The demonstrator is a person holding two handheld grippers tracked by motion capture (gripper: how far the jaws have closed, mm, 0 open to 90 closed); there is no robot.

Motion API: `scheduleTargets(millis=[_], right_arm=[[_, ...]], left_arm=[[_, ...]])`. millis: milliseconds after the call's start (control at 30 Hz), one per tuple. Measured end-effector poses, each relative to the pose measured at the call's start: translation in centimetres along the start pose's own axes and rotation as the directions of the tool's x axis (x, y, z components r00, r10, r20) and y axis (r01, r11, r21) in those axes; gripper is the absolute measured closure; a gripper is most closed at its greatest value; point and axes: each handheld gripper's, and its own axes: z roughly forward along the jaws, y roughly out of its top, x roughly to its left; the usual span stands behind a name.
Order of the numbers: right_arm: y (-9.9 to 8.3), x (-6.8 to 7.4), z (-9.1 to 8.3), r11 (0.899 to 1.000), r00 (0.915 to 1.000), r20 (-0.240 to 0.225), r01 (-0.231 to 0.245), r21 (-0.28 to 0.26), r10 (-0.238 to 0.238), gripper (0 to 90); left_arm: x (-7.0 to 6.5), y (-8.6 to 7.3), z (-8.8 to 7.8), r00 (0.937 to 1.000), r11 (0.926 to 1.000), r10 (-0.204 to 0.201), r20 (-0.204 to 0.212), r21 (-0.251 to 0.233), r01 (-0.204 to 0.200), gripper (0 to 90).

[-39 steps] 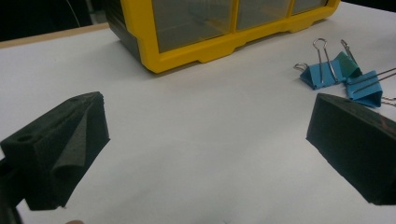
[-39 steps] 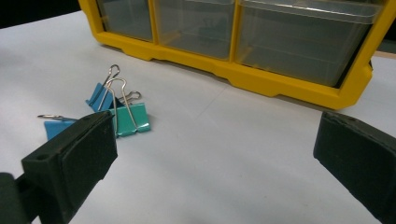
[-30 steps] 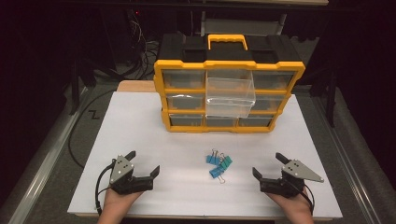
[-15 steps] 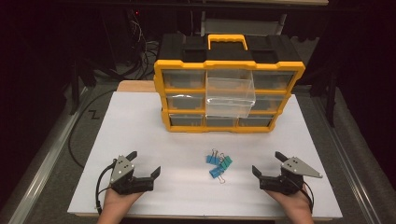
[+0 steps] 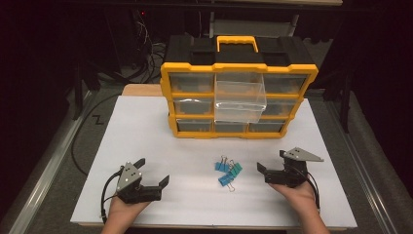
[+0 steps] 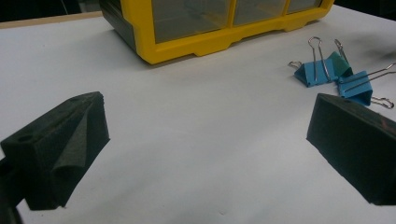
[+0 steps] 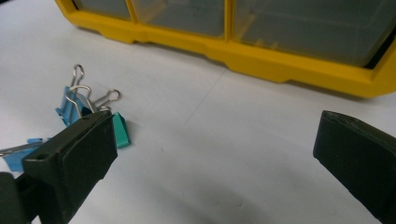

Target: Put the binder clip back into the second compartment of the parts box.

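The binder clips (image 5: 228,172) lie in a little pile near the front edge of the table (image 5: 146,131), between the left gripper (image 5: 152,174) and the right gripper (image 5: 271,162). Both have their fingers wide apart, holding nothing. The yellow drawer box (image 5: 238,73) shows no readable words.

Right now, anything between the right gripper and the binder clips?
No. In the high view only bare white table separates the right gripper from the binder clips. The right gripper view shows the clips just beyond its left jaw.
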Motion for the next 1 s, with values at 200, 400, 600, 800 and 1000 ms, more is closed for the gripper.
scheduleTargets(millis=[200,400,600,800,1000], right_arm=[[-0.5,0.3,0.5,0.997,0.9992,-0.002,0.039,0.066,-0.039,0.2],[-1.6,0.8,-0.2,0.989,0.9971,-0.033,0.072,0.13,-0.068,0.2],[-2.1,0.7,-0.5,0.979,0.9949,-0.055,0.092,0.183,-0.084,0.2],[-2.0,0.5,-0.9,0.979,0.9947,-0.067,0.089,0.183,-0.078,0.2],[-2.0,0.9,-1.0,0.978,0.9903,-0.105,0.109,0.179,-0.091,0.2]], left_arm=[[-0.1,0.0,0.0,1.0,1.0,0.003,-0.009,0.003,-0.003,0.3],[-0.3,0.1,0.2,0.9998,0.9998,0.021,-0.007,0.008,-0.021,0.3],[-0.3,0.1,0.1,0.9997,0.9997,0.023,-0.001,0.008,-0.023,0.3],[-0.2,0.1,0.0,0.9998,0.9998,0.018,0.0,0.001,-0.018,0.2],[-0.1,0.1,0.0,0.9998,0.9998,0.02,0.003,-0.002,-0.02,0.3]])
